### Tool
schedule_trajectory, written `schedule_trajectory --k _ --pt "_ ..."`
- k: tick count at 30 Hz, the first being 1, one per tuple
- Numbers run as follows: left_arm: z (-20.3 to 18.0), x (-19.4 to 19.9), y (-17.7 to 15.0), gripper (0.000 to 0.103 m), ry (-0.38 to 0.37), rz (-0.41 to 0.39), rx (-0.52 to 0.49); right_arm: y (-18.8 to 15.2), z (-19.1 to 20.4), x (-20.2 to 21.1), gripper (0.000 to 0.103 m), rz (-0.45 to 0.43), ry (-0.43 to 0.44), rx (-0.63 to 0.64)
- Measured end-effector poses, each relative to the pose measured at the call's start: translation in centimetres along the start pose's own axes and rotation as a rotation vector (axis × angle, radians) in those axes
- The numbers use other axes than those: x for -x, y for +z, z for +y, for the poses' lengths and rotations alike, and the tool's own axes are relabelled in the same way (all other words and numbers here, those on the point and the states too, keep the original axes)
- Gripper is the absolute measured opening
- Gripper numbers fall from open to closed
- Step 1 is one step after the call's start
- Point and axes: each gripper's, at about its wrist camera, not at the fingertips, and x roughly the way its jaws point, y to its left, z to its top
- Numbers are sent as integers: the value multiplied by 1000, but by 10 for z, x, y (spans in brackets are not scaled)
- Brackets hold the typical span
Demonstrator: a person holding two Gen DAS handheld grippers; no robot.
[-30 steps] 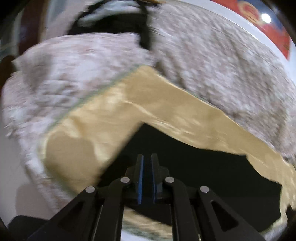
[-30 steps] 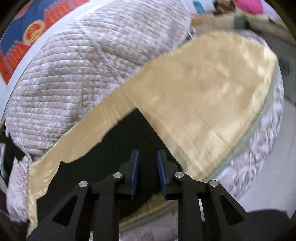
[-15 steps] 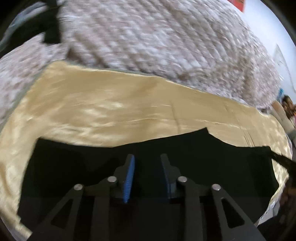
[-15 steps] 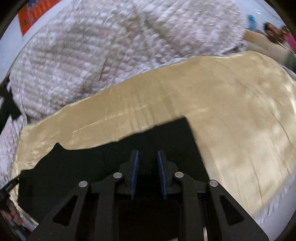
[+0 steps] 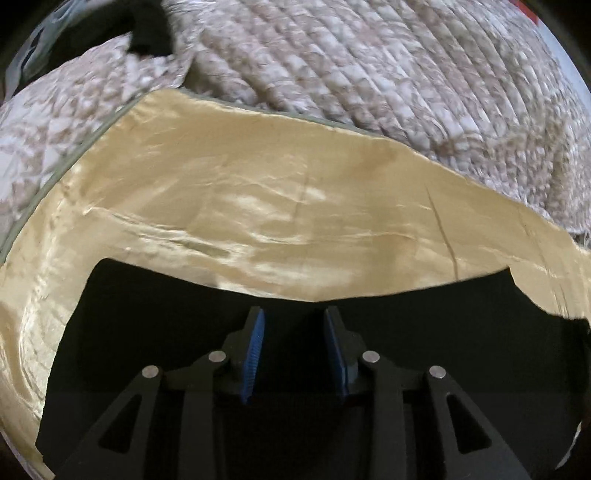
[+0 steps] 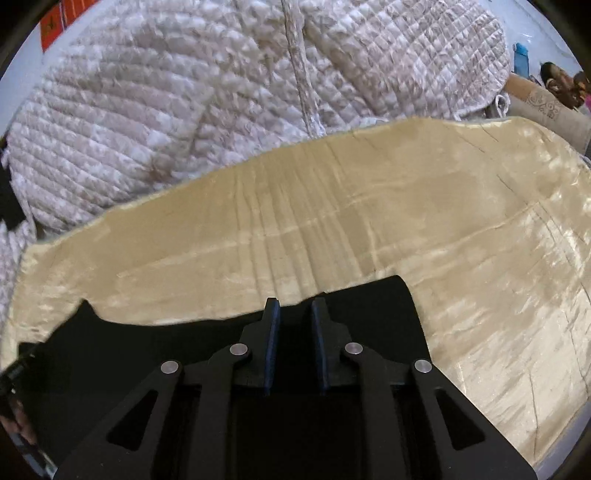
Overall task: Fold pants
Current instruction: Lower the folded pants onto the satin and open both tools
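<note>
Black pants (image 5: 147, 332) (image 6: 129, 362) lie flat on a shiny gold sheet (image 5: 258, 184) (image 6: 369, 221). Their far edge runs just past both sets of fingertips. My left gripper (image 5: 293, 314) hangs over that edge with its jaws opening. A wide gap shows between the blue pads (image 5: 255, 343), which press on nothing. My right gripper (image 6: 295, 302) sits at the pants' far edge near their right corner. Its jaws stand narrow and are closing slightly, and black cloth fills the gap.
A thick quilted beige-and-white blanket (image 5: 369, 55) (image 6: 184, 92) is heaped behind the sheet. A black item (image 5: 147, 29) lies at the far left on the bedding. A person (image 6: 557, 81) is at the far right, and a red poster (image 6: 55, 18) hangs on the wall.
The pants, which hung from both grippers above the bed, have come down flat onto the gold sheet. The left jaws have spread apart and let go; the right gap stays narrow.
</note>
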Motion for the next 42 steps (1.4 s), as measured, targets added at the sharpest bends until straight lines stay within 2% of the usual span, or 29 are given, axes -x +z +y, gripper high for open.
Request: schedule_trajectory --k 1,4,9,15,22,23,24,25,27,32,36,42 --pt "0 2 -1 36 6 -2 2 -1 -3 -3 18 12 10 -17" --pt "-3 11 -6 36 22 -29 -24 -3 0 8 18 -23 27 -7" --pt "-7 28 -20 36 9 -43 -61 -22 20 22 24 -30 81 78" --pt "-14 49 -43 36 -12 -56 -96 -59 52 39 24 -38 117 187" --pt "-22 66 -84 39 -29 -51 -129 -115 85 55 24 -43 148 306" --pt "-24 68 -88 41 -24 -65 -146 -120 88 56 26 -48 142 320" --pt "-26 70 -92 42 -14 -79 -164 -126 91 56 33 -57 139 334" --pt "-27 71 -93 42 -11 -83 -171 -129 92 56 41 -62 145 344" --pt "-26 72 -94 44 -15 -88 -170 -132 94 55 48 -67 153 367" --pt "-27 74 -96 44 -11 -90 -172 -135 94 55 51 -69 159 371" --pt "-23 79 -100 44 -8 -94 -167 -137 97 62 52 -74 128 394" --pt "-6 80 -98 44 13 -91 -127 -133 75 72 49 -105 104 299"
